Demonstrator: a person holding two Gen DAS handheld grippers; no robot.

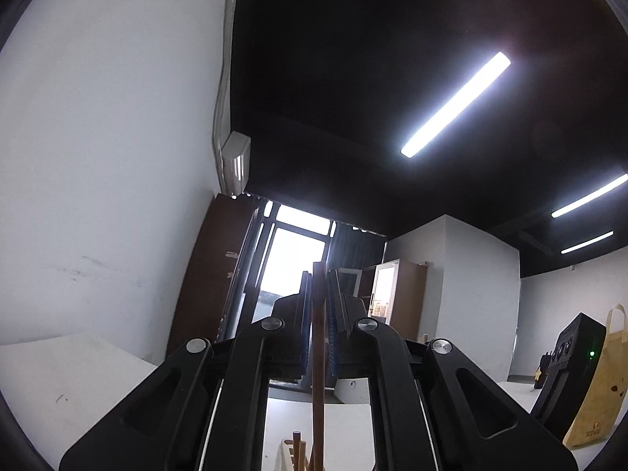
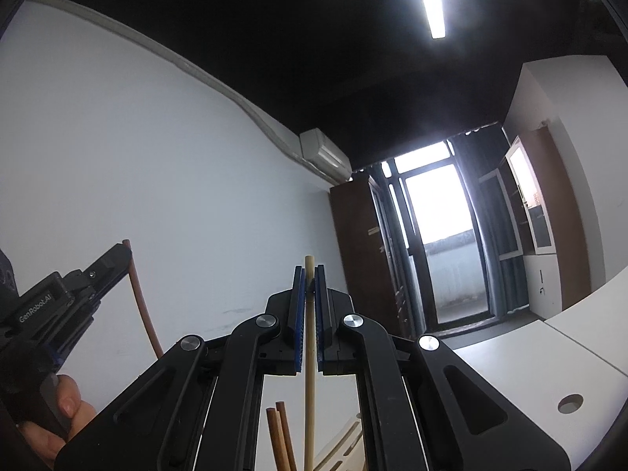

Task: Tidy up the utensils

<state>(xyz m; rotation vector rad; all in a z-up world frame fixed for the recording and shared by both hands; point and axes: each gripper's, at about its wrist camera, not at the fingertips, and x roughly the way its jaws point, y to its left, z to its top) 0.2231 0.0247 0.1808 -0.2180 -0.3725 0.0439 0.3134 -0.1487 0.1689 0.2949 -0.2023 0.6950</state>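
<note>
Both wrist views tilt up toward the ceiling. My left gripper (image 1: 320, 286) is shut on a dark brown chopstick (image 1: 318, 373) that stands upright between its blue pads. It also shows at the left of the right wrist view (image 2: 125, 253), holding the brown chopstick (image 2: 143, 306). My right gripper (image 2: 310, 286) is shut on a pale bamboo chopstick (image 2: 309, 384), also upright. Below, two more brown chopsticks (image 2: 280, 435) stand in a pale wooden holder (image 2: 341, 447), which also shows in the left wrist view (image 1: 284, 457).
A white table (image 2: 510, 357) with a round cable hole (image 2: 570, 403) lies to the right. A white wall (image 1: 98, 196) is to the left. A brown paper bag (image 1: 600, 384) stands at the right. A glass door and wooden cabinets are at the back.
</note>
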